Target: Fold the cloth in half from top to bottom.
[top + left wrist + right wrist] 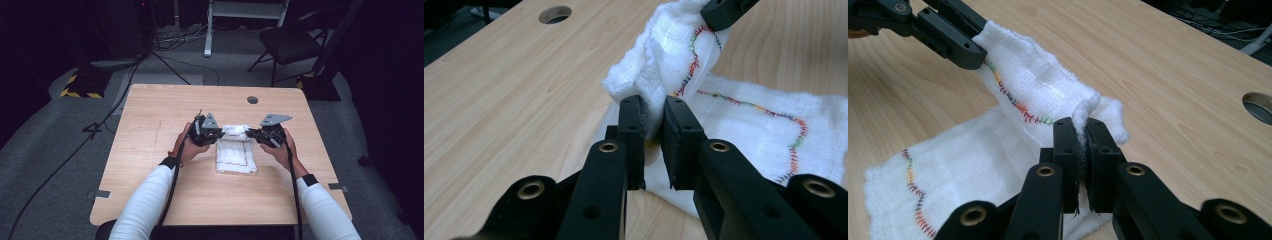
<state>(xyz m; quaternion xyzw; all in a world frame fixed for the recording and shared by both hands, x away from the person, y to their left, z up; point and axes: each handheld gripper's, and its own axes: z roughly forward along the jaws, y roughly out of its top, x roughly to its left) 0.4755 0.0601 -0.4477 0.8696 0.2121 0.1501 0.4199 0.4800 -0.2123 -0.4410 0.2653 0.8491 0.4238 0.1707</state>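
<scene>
A white cloth (pixel 235 152) with multicoloured stitching lies on the wooden table (pixel 160 115), its far edge lifted off the surface. My left gripper (pixel 216 133) is shut on the left far corner of the cloth (pixel 659 75), the fabric pinched between its black pads. My right gripper (pixel 251 134) is shut on the right far corner of the cloth (pixel 1048 95), with a tuft of fabric poking up above its pads. The raised edge stretches between the two grippers. In the left gripper view the right gripper (pixel 726 11) shows at the top; in the right gripper view the left gripper (pixel 955 42) shows at the upper left.
A round cable hole (pixel 252 99) sits in the table near its far edge. Beyond the table stand a dark chair (pixel 292 42) and a white frame leg (pixel 208 30). Cables (pixel 125 95) trail across the grey floor at the left.
</scene>
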